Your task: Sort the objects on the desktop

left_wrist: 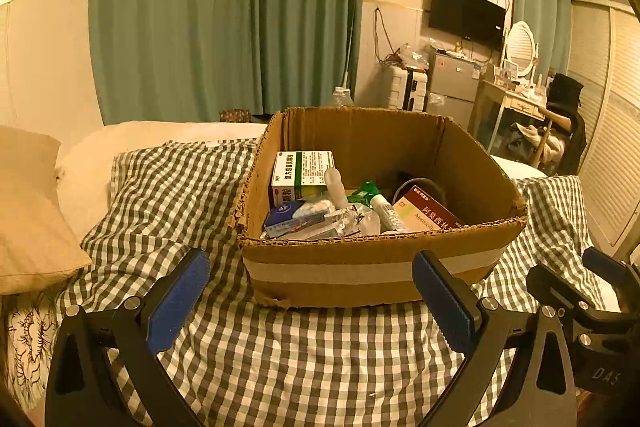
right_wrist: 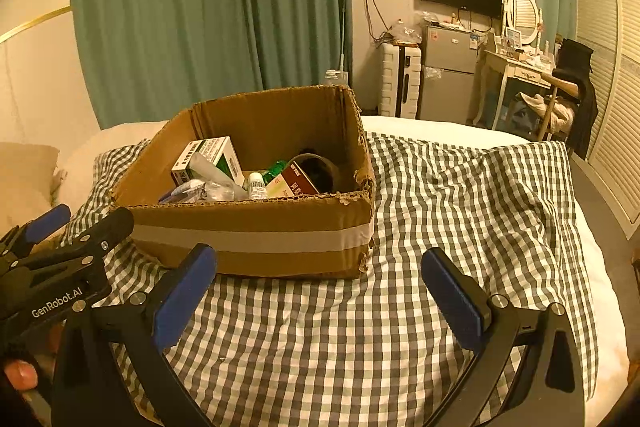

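An open cardboard box (left_wrist: pixel 360 269) (right_wrist: pixel 256 227) with a pale tape band sits on a checked cloth (left_wrist: pixel 280 355) (right_wrist: pixel 440 211) over a bed. Inside lie a green-and-white medicine box (left_wrist: pixel 302 173) (right_wrist: pixel 208 155), a dark red medicine box (left_wrist: pixel 430 213) (right_wrist: pixel 294 183), a small white bottle (left_wrist: pixel 386 211) (right_wrist: pixel 257 185), blister packs and a dark roll. My left gripper (left_wrist: pixel 312 293) stands open just in front of the box's near wall, nothing between its blue pads. My right gripper (right_wrist: pixel 320 291) is open too, at the box's near right corner, holding nothing.
A beige pillow (left_wrist: pixel 32 219) lies at the left. Behind the bed hang green curtains (left_wrist: pixel 224 11), with a small fridge (left_wrist: pixel 456 87), a suitcase, a dressing table and a wall television (left_wrist: pixel 466 15) at the right. A fingertip (right_wrist: pixel 20 375) shows at the lower left.
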Motion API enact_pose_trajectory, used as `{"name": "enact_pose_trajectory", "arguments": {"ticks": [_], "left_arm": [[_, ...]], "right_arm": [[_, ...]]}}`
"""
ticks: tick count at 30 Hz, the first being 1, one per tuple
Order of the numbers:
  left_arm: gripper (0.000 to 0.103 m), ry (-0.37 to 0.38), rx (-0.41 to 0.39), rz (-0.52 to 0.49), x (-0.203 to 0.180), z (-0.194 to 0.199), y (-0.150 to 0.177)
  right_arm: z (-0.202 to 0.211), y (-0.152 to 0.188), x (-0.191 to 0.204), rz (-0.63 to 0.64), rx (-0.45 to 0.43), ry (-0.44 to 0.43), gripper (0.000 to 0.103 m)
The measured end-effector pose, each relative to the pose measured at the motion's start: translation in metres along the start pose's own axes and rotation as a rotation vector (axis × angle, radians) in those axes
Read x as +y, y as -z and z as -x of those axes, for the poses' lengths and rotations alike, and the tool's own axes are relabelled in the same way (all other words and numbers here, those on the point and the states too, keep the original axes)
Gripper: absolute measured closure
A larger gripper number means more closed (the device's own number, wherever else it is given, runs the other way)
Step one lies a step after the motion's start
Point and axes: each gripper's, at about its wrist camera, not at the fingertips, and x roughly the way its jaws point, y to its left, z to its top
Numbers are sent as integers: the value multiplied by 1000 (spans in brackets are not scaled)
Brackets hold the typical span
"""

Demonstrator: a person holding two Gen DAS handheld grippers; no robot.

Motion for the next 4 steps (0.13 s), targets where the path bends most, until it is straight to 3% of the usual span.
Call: {"name": "enact_pose_trajectory", "arguments": {"ticks": [2, 4], "left_arm": [[0, 46, -5, -13, -3, 2, 0], [0, 33, -18, -29, -6, 4, -1]], "right_arm": [[-1, 1, 0, -4, 5, -5, 0], [-1, 1, 0, -10, 5, -11, 1]]}}
